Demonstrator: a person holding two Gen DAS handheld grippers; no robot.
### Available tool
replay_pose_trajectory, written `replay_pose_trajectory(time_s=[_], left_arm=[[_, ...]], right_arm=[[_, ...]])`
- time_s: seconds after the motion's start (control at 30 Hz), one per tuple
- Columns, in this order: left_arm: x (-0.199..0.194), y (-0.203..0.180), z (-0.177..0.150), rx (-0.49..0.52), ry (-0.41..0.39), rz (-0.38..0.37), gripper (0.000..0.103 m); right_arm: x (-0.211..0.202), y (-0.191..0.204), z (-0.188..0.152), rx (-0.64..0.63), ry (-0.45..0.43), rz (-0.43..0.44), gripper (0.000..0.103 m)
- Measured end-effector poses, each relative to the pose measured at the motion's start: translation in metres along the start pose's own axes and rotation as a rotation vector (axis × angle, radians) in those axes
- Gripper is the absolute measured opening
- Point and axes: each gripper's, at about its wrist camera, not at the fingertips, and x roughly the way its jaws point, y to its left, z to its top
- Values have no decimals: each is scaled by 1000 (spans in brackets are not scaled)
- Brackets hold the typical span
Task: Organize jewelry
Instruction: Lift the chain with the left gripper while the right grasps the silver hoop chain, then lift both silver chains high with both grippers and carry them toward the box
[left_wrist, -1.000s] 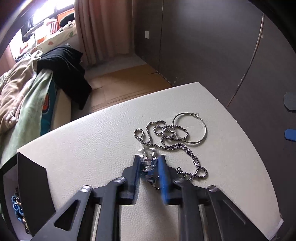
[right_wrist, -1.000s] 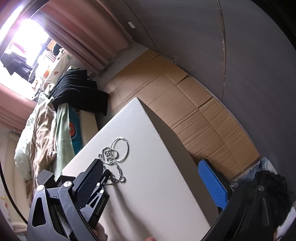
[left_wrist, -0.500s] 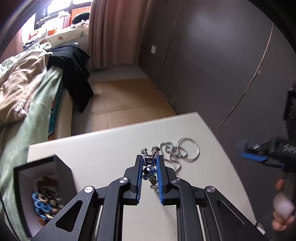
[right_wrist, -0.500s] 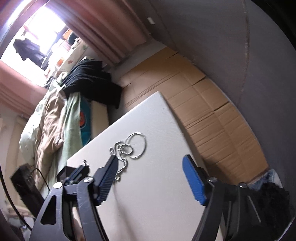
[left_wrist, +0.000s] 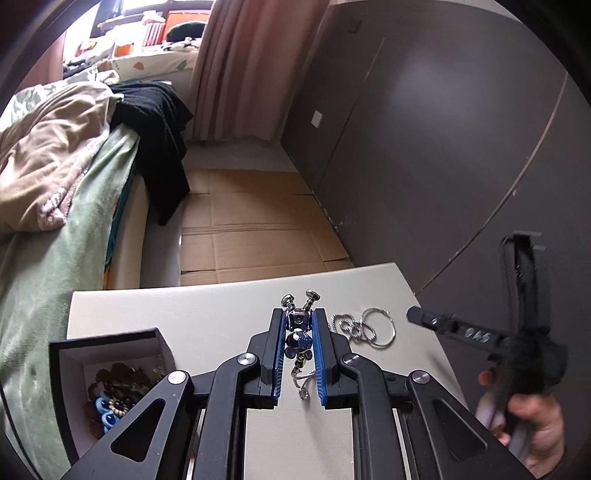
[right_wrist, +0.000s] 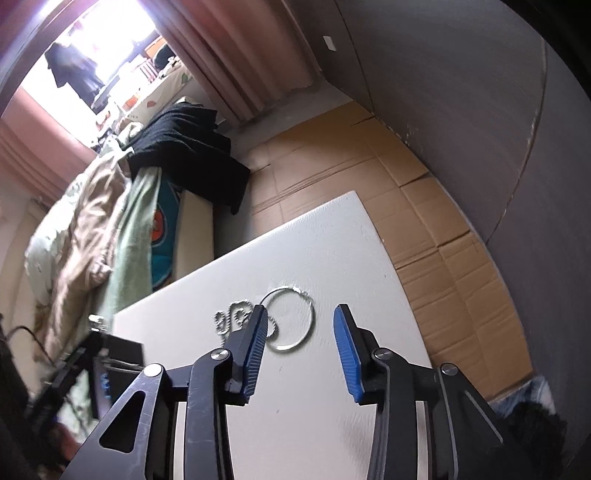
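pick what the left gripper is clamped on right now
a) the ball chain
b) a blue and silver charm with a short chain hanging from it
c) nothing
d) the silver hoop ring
b: the left gripper has its blue pads pressed on the blue and silver charm, lifted off the table, while the hoop ring and ball chain lie on the surface.
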Motion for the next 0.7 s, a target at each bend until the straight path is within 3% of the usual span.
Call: replay_pose_trajectory(time_s=[0.1, 0.4, 0.53, 0.7], left_arm=[[-1, 9, 4, -22, -5, -4, 14], [3, 31, 13, -64, -2, -6, 14], [2, 40, 14, -93, -2, -12, 14], [-5, 41, 15, -98, -14, -9, 14]], right_arm=[[12, 13, 1, -76, -8, -59, 28], [38, 37, 2, -224, -6, -190, 27], [45, 47, -2, -317, -9, -267, 20], [43, 55, -8, -380, 2, -270, 5]])
